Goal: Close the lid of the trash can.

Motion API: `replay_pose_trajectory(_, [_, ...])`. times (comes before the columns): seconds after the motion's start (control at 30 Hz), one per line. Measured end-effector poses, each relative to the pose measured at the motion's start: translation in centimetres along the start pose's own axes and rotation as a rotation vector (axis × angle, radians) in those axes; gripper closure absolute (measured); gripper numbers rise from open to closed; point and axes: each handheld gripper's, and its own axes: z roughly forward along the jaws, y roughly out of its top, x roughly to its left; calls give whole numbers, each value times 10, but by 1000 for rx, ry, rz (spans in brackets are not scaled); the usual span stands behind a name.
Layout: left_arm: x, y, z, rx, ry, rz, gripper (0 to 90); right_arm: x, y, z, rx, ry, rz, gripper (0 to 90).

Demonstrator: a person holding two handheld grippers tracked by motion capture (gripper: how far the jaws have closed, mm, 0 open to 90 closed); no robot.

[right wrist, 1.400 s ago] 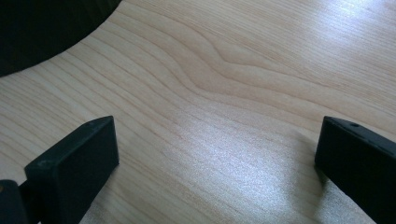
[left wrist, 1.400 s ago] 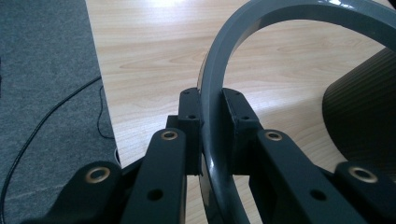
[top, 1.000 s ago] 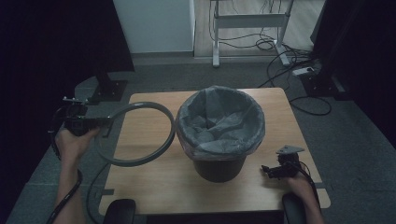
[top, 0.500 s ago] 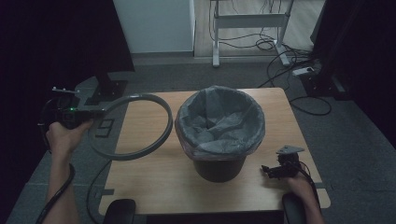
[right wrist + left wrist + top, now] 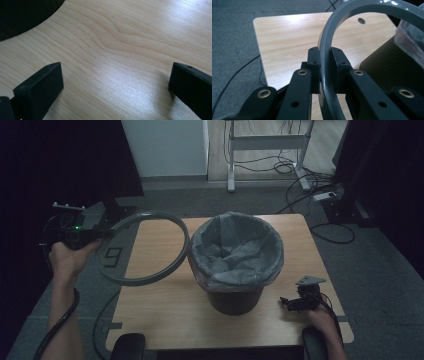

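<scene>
1. Near edge: the person's two forearms enter from the bottom of the high view. Two dark rounded pads sit at the table's near edge, one toward each corner [image 5: 127,346].
2. Right gripper [image 5: 295,302]: resting low on the table [image 5: 160,312] near its front right corner, held by the right hand [image 5: 320,320]. In the right gripper view its jaws stand wide apart with bare wood between them; nothing is held.
3. Table surface: light wood grain, rounded corners, a glare patch in both gripper views. A small round hole [image 5: 361,21] shows in the top toward the far side in the left gripper view.
4. Bin [image 5: 235,295]: dark, cylindrical, upright near the table's centre, lined with a grey plastic bag [image 5: 235,252] folded over the rim. Its ribbed wall shows at the right of the left gripper view.
5. Left gripper [image 5: 80,234]: held by the left hand [image 5: 70,257] out past the table's left edge, above the floor, a green light on its body. Its jaws are closed on the grey ring [image 5: 325,75], clamping the band from both sides.
6. Grey ring: held clear of the bin, just beside its left side, overhanging the table's left edge.
7. Floor: grey carpet; a cable [image 5: 234,75] trails across it left of the table.
8. Far room: a white panel [image 5: 165,147], a metal stand [image 5: 265,145], loose cables and a power strip [image 5: 325,196] at right; dark curtains on both sides.
</scene>
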Motion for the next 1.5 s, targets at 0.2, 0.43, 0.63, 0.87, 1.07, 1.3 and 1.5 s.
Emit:
replay_pose_trajectory(0.2, [-14, 10, 9, 3, -27, 24, 793, 0, 0, 0, 0, 0, 0, 0])
replay_pose_trajectory(0.43, [-31, 21, 22, 15, -51, 56, 793, 0, 0, 0, 0, 0, 0, 0])
replay_pose_trajectory(0.63, [-43, 26, 33, 21, -70, 73, 793, 0, 0, 0, 0, 0, 0, 0])
replay_pose_trajectory(0.87, [-60, 34, 47, 30, -94, 102, 793, 0, 0, 0, 0, 0, 0, 0])
replay_pose_trajectory(1.07, [-77, 41, 61, 45, -115, 128, 793, 0, 0, 0, 0, 0, 0, 0])
replay_pose_trajectory(1.3, [-97, 50, 74, 50, -142, 152, 793, 0, 0, 0, 0, 0, 0, 0])
replay_pose_trajectory(1.5, [-115, 58, 86, 49, -181, 174, 792, 0, 0, 0, 0, 0, 0, 0])
